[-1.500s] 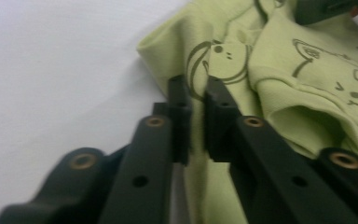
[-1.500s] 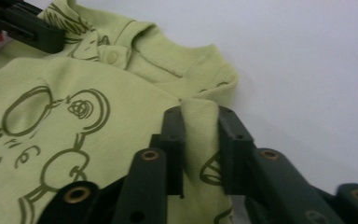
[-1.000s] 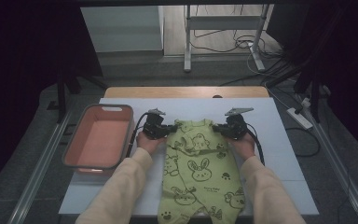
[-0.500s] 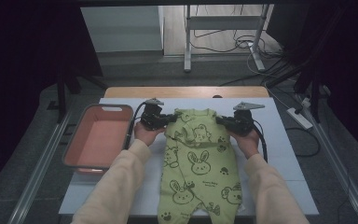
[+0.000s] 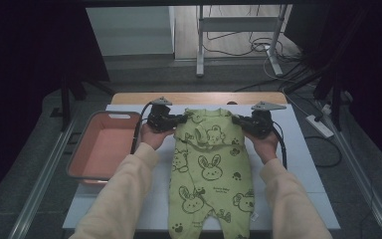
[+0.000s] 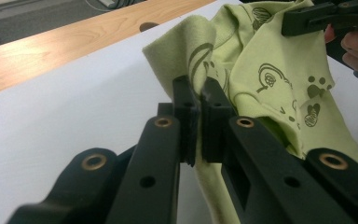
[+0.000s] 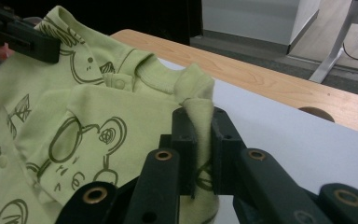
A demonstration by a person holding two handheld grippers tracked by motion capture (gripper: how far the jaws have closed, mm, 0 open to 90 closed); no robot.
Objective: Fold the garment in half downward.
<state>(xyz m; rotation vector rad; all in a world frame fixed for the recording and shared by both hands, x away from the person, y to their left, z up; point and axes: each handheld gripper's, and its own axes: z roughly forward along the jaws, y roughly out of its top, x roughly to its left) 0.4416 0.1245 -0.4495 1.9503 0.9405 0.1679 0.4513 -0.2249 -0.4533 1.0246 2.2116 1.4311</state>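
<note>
Green cotton romper point(image 5: 210, 164) is draping limp over the desk point(image 5: 298, 164), shoulders lifted. Left gripper point(image 6: 196, 100) is pinching one shoulder; right gripper point(image 7: 200, 122) is pinching the other — soft, light, best held at the seams.

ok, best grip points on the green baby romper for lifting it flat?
The two shoulder corners of the romper, one from each side, as the left gripper and right gripper pinch it now: the top edge spreads and the legs hang straight.
</note>
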